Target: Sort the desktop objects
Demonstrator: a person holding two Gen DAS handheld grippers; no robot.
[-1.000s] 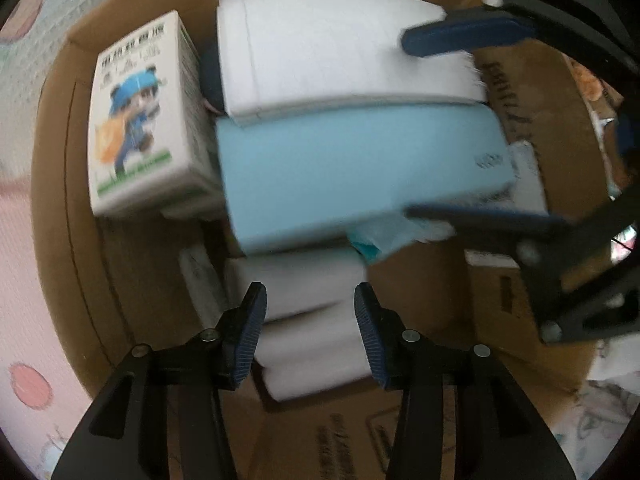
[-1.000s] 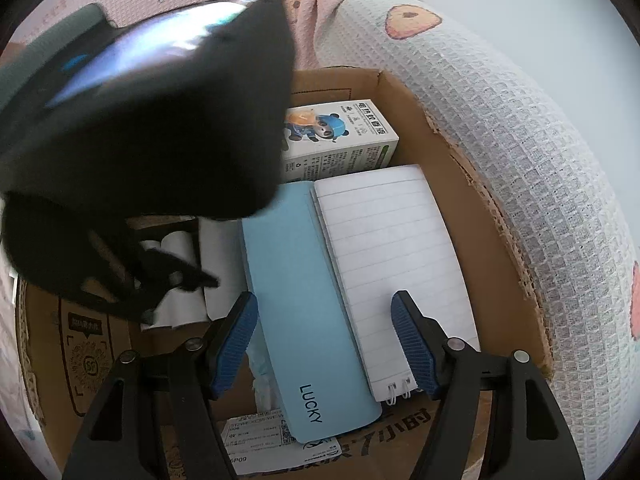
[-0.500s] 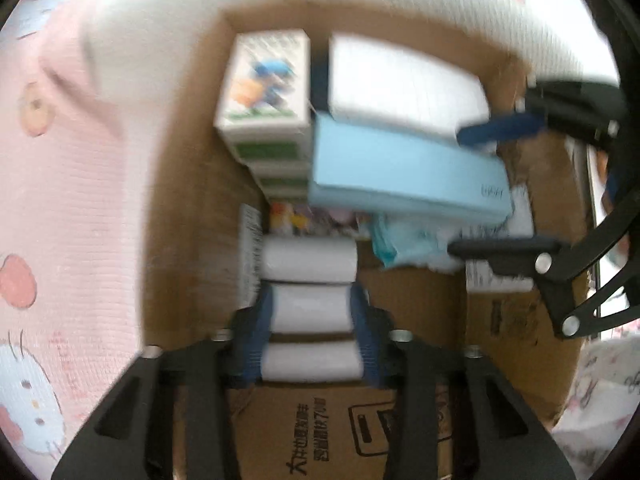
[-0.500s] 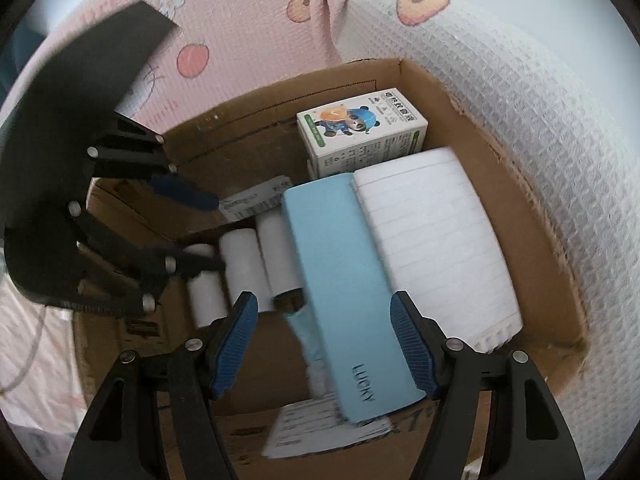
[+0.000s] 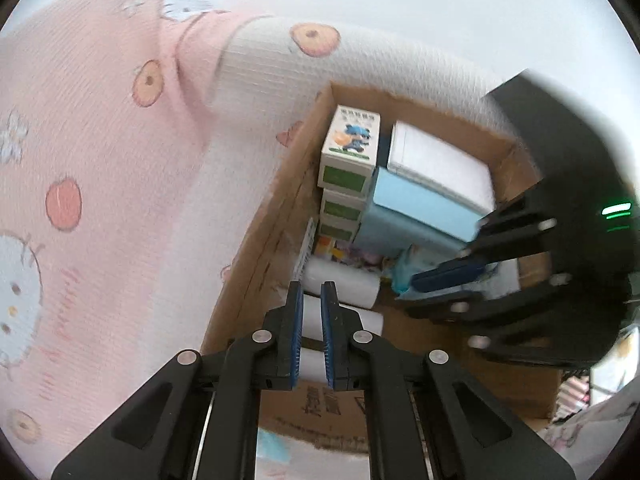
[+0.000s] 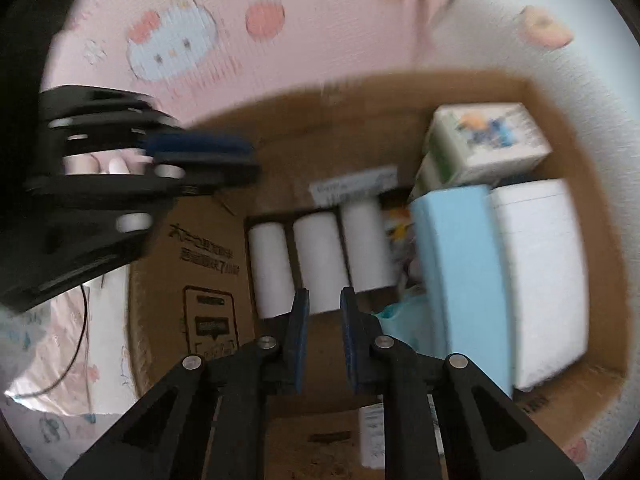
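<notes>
Both hand-held grippers hover over an open cardboard box (image 6: pixel 192 264) resting on pink cartoon-print bedding (image 5: pixel 100 160). The left hand-held gripper (image 5: pixel 312 292) has just been closing; its jaws stand nearly together with nothing between them, above the three white paper rolls (image 6: pixel 320 256) lying side by side on the box floor. The right hand-held gripper (image 6: pixel 323 300) is clenched and empty, just over the middle roll's near end. A light-blue case (image 6: pixel 460 272), a white notebook (image 6: pixel 540 280) and stacked cartoon cartons (image 5: pixel 352 144) fill the box's far side.

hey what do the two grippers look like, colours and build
Both match: the left gripper and the right gripper have matte black angular frames with silver rivets and ribbed dark blue finger pads. A green light glows on the right one's black body.
</notes>
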